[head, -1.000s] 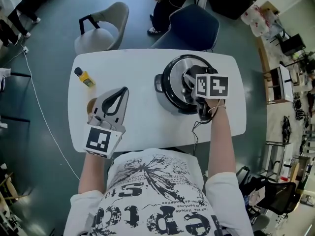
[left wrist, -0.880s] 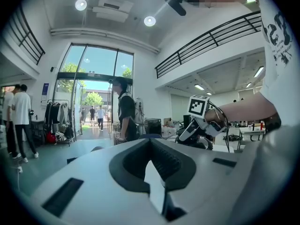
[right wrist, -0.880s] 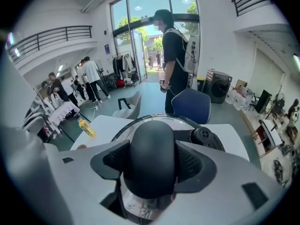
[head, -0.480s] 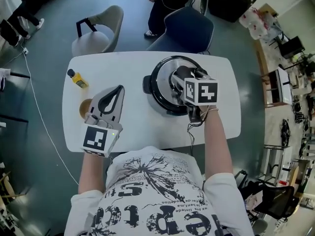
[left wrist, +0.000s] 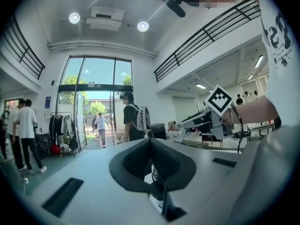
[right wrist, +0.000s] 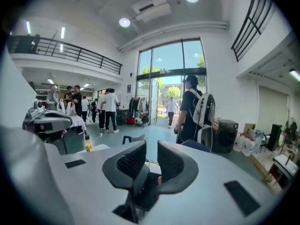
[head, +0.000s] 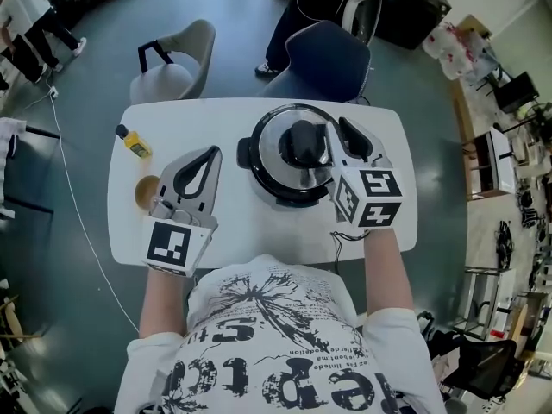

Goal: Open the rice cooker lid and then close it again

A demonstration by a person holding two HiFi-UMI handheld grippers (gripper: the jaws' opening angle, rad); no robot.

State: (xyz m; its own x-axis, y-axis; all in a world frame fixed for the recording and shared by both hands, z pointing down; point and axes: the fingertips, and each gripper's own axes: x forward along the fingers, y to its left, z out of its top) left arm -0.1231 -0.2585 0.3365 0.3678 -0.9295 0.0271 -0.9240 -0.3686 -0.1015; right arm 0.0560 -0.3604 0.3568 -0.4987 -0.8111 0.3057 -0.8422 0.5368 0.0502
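Apparently, in the head view the rice cooker (head: 293, 158) stands on the table (head: 224, 119) with its lid (head: 304, 145) down, and the right gripper (head: 348, 130) is just beside it, off the knob. In the left gripper view, the left gripper (left wrist: 152, 149) has its jaws together and holds nothing. In the right gripper view, the jaws have just been closing; a slit remains, with nothing in it. Whether the opening is already done, I cannot tell.

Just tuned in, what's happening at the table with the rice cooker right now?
A person at the white table works with a hand-held gripper in each hand. The rice cooker sits mid-table with its lid down on the pot. The right hand-held gripper hangs by the cooker's right side; its jaws have just been closing to a narrow gap, with nothing between them. The left hand-held gripper hovers over the table's left part, jaws together and empty.
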